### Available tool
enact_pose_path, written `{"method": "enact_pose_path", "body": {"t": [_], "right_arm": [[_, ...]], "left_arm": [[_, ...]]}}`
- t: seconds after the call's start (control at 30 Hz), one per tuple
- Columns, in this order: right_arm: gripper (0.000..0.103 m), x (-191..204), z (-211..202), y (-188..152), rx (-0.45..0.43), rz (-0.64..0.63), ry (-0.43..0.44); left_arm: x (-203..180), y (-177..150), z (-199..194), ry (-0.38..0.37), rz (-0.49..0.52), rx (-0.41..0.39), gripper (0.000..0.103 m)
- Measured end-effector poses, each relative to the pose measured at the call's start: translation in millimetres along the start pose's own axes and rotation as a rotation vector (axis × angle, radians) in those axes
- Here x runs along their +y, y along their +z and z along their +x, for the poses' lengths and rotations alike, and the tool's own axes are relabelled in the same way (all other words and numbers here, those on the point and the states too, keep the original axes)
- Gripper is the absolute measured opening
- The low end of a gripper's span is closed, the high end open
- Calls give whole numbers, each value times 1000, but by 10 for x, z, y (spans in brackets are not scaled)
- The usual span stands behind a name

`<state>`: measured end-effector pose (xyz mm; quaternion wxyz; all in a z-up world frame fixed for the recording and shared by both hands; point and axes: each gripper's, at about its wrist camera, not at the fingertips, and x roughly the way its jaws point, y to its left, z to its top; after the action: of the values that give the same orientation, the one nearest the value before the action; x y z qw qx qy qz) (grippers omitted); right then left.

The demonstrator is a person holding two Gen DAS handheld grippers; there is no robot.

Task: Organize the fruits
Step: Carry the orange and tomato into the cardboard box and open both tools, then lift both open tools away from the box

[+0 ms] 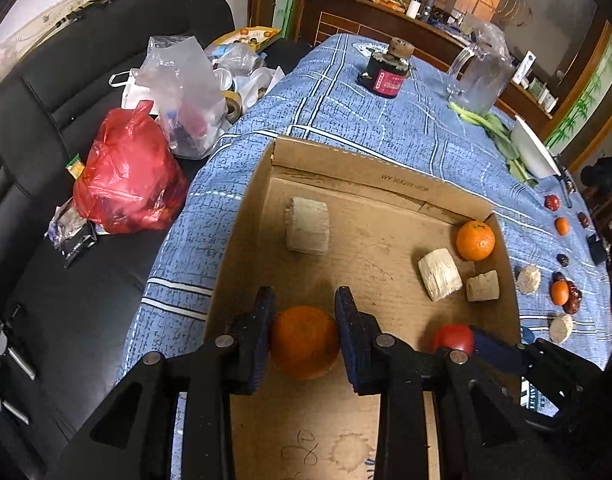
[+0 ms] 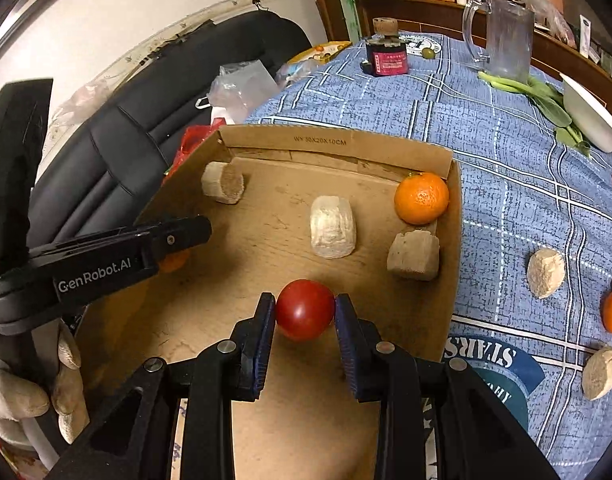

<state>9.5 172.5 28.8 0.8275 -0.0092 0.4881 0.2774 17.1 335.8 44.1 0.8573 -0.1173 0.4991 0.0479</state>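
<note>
Left wrist view: an orange [image 1: 305, 342] is gripped by the left claw [image 1: 305, 308].
A tomato [image 2: 305, 309] is clamped by the right claw [image 2: 305, 308] over the cardboard box [image 2: 452, 240].

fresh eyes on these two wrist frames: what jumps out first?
The two held fruits: the left gripper is shut on an orange and the right gripper on a red tomato, both over the near end of the cardboard box. Next, a second orange sits in the box's far right corner beside pale chunky pieces, with more fruit scattered on the blue tablecloth to the right.
</note>
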Motion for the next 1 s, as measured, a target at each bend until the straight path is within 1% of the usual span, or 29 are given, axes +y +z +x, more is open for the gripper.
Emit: {"method": "enact_pose_path", "body": {"t": [0.07, 0.13, 0.2, 0.23, 0.3, 0.43, 0.5, 0.53, 0.6, 0.67, 0.73, 0.8, 0.83, 0.9, 1.0], "right_arm": [[34, 15, 3, 9, 0, -14, -9], [34, 30, 19, 19, 2, -23, -15], [36, 29, 18, 17, 0, -25, -13], [44, 25, 8, 16, -3, -24, -11], [51, 23, -58, 9, -26, -19, -9], [51, 19, -287, -2, -76, -10, 13], [51, 0, -415, -17, -103, 1, 26], [51, -45, -515, -39, -122, 17, 39], [51, -114, -647, -73, -146, 46, 57], [51, -258, -847, -163, -183, 96, 91], [55, -442, -1045, -289, -223, 152, 107], [57, -626, -1212, -431, -258, 200, 109], [58, -690, -1268, -483, -267, 214, 105], [58, -878, -1389, -653, -280, 259, 83], [58, -1189, -1553, -923, -304, 338, 63]], "left_arm": [[-20, 13, 16, 8, 0, 2, 33], [-28, 29, 18, -3, -3, 3, 44], [-26, 41, 7, -15, -16, 9, 49], [-20, 44, -6, -26, -23, 10, 49], [-9, 46, -63, -34, -34, 5, 49], [36, 18, -336, -50, -65, -41, 49], [25, -12, -501, -60, -71, -73, 52], [5, -43, -626, -77, -79, -95, 55], [-40, -107, -817, -109, -95, -122, 58], [-132, -234, -1053, -165, -97, -161, 63], [-243, -399, -1253, -220, -90, -205, 74], [-384, -643, -1412, -280, -90, -244, 77], [-444, -720, -1435, -300, -87, -249, 77], [-586, -920, -1470, -347, -83, -250, 77], [-790, -1151, -1420, -389, -84, -229, 77]]}}
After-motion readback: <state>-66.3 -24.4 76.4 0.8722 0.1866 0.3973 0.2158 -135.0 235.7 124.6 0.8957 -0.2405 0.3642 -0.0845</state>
